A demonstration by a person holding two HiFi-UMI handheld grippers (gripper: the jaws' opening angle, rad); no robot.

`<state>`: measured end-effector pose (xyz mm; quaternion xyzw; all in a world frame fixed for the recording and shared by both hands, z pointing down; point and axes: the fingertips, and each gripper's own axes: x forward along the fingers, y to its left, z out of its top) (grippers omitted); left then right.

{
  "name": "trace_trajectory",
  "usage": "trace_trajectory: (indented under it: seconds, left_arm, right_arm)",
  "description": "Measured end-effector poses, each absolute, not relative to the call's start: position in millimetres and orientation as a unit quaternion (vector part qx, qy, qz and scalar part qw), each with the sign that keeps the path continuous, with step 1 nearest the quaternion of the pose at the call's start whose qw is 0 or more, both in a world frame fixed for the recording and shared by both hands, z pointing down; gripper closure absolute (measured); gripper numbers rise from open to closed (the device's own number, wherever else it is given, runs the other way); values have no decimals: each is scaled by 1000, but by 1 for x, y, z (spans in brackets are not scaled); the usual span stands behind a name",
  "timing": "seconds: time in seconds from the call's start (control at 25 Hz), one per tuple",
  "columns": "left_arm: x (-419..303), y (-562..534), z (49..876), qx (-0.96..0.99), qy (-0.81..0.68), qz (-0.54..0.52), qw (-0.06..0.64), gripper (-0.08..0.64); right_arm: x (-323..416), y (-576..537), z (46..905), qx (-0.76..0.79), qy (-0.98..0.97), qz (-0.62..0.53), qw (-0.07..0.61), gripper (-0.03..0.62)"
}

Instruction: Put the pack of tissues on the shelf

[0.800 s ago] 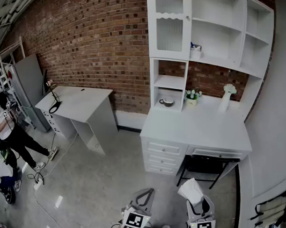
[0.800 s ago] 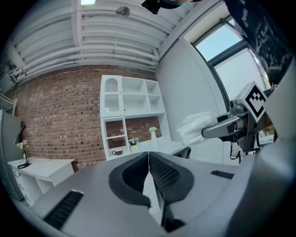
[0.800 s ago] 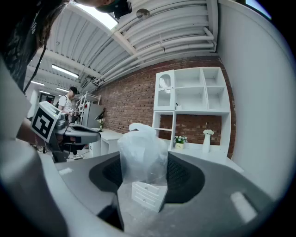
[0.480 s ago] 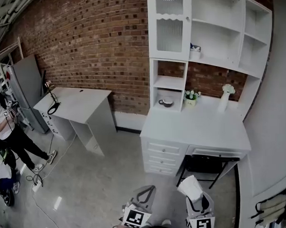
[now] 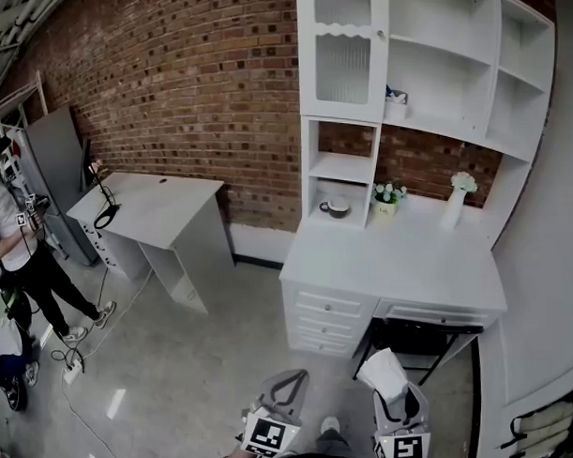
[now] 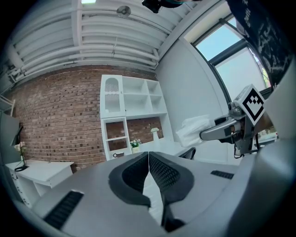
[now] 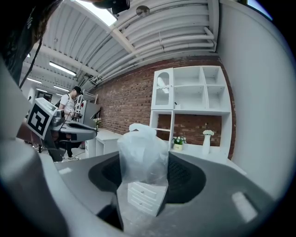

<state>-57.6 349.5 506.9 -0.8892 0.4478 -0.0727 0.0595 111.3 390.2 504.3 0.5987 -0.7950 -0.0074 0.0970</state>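
Firm closing of the right tongs [image 7: 143, 172] on the pack of tissues [image 7: 141, 152], with a grip only on its lower part; upper part soft and loose above the pads, well apart from the shelf [image 5: 439, 118]. No load in the left tongs [image 6: 149, 172]: tips pressed together, held level beside the right one.

Main risk, as a judgement: slipping of the pack out of the grip, because of the smooth wrapping and a hold near one end only. Also possible: bending or tipping of the pack during the lift, then catching on the front edge of a shelf board. Danger too of knocking things while reaching over the bench [image 5: 398, 260]: a white vase [image 5: 453, 207] at the back right, a small flower pot [image 5: 386, 200] near it, a bowl [image 5: 335, 207] in the low compartment. Probably easy to overturn such a tall narrow vase with the tongs body.

Around: a small box [image 5: 396, 103] already on one middle board, so less free place there; other open compartments apparently free. At upper left a glass door [image 5: 341, 56], closed. Under the bench a dark chair [image 5: 416, 333], with drawers [image 5: 326, 314] at its left, both between the holder and the shelf, so probably a long reach. Far at left a second bench [image 5: 151, 202] and a standing person [image 5: 14, 247], not in the way.
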Motion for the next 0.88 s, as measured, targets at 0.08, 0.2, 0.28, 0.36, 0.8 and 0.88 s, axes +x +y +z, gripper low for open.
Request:
trace_trajectory:
  seconds: [0.08,0.2,0.28,0.36,0.8,0.88]
  left_arm:
    - [-56,340,507,-887,452,-73,60,549]
    - [-47,324,508,-886,452,-79,61,549]
    - [-39,313,508,-886,452,-80,63,549]
    - [-33,303,507,-886,452,-78,65,549]
    - [-10,239,507,-876,469,-82,73,549]
    - [-5,231,508,-875,471,-86,74,549]
  right_arm:
    - [116,380,506,599,-795,-8,97,356]
    - [122,363,505,595,-797,-11,100,356]
    - [125,352,503,590,-800,-12,105,356]
    - [133,340,505,590,-800,-20,108,356]
    - [161,274,502,582,-802,-46,129,356]
    - [164,265,503,576,-805,-51,133,356]
